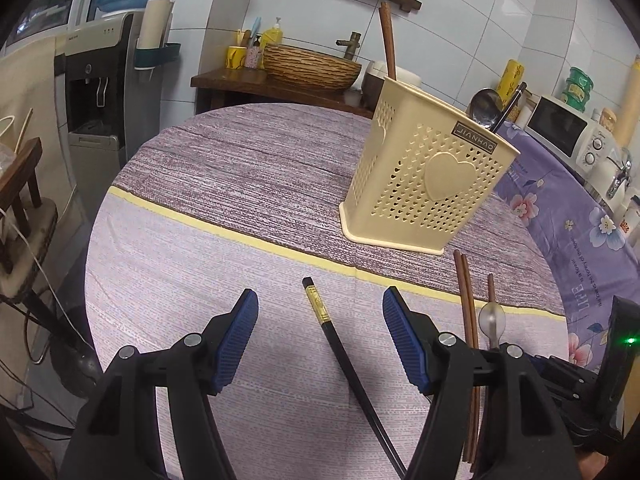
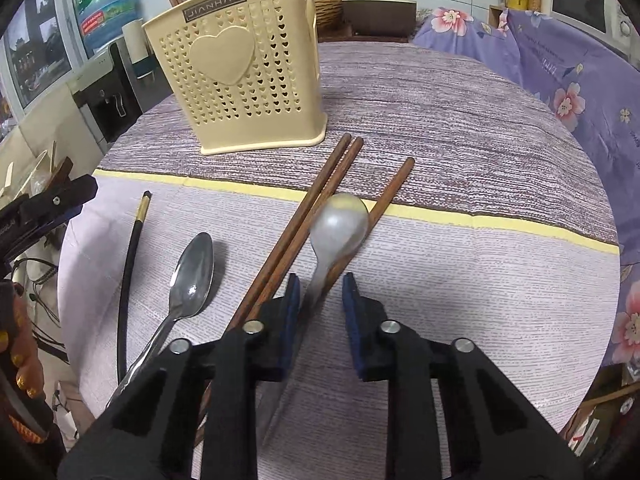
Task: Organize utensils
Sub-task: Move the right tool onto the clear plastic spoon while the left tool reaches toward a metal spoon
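A cream perforated utensil holder [image 1: 428, 176] stands on the round table, also in the right wrist view [image 2: 244, 76]; it holds brown chopsticks [image 1: 387, 42] and a metal ladle [image 1: 485, 107]. My left gripper [image 1: 318, 318] is open, its jaws either side of a black chopstick with a gold band [image 1: 340, 354]. My right gripper [image 2: 320, 292] is open, its jaws straddling the handle of a white spoon [image 2: 340, 224] that lies across a brown chopstick [image 2: 390, 192]. A pair of brown chopsticks [image 2: 312, 204] and a metal spoon [image 2: 192, 276] lie to its left, then the black chopstick [image 2: 130, 256].
The table carries a striped purple cloth with a yellow band [image 1: 224, 226]. A floral purple cover [image 1: 576, 216] lies at the right. A water dispenser [image 1: 96, 92], a woven basket [image 1: 310, 66] and a microwave [image 1: 560, 128] stand behind.
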Demonstrator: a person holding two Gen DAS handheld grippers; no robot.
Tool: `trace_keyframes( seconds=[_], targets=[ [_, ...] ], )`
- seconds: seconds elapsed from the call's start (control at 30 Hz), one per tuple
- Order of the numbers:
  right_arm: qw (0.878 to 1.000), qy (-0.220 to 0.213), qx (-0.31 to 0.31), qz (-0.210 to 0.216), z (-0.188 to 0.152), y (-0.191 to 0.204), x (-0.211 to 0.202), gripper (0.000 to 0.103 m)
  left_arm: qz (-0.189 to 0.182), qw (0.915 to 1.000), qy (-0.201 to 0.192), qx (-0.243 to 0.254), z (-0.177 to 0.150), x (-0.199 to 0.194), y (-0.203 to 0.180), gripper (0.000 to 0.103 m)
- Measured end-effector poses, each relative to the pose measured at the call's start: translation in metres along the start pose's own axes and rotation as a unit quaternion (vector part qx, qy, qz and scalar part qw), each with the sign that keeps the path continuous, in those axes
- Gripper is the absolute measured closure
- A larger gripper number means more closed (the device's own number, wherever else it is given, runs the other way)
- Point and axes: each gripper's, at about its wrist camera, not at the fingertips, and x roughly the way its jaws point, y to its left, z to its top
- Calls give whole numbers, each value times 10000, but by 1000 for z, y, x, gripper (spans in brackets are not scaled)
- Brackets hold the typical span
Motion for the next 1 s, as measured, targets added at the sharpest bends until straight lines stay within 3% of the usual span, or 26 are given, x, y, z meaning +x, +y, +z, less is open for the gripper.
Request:
trace_keyframes(
  seconds=[0.17, 0.3, 0.53, 0.73, 0.83, 0.9, 1.0],
  targets=[
    [9999, -40, 151, 71, -1, -3, -2, 89, -40, 10000, 30, 31, -3, 1, -5, 39],
    [9991, -197, 311, 197, 1, -14, -12, 99, -75, 10000, 43, 44, -4, 1, -7, 39],
    [9975, -364, 606, 42, 3, -48, -22, 99, -143, 9998, 72, 82, -6, 1, -13, 39],
    [9953, -273, 905, 192, -1, -73, -15, 98, -295, 9991, 175, 229, -10, 2, -24, 39],
    [9961, -247, 841, 129, -2, -72, -14, 89, -391, 9981, 258, 390, -13, 3, -33, 39],
    [9965, -259, 785, 143, -1, -71, -15, 66, -491, 9965, 369, 559, -17, 4, -41, 39],
    [9971, -390, 646, -107, -1, -67, -23, 64, -583, 9938, 499, 800, -24, 4, -53, 39]
  ],
)
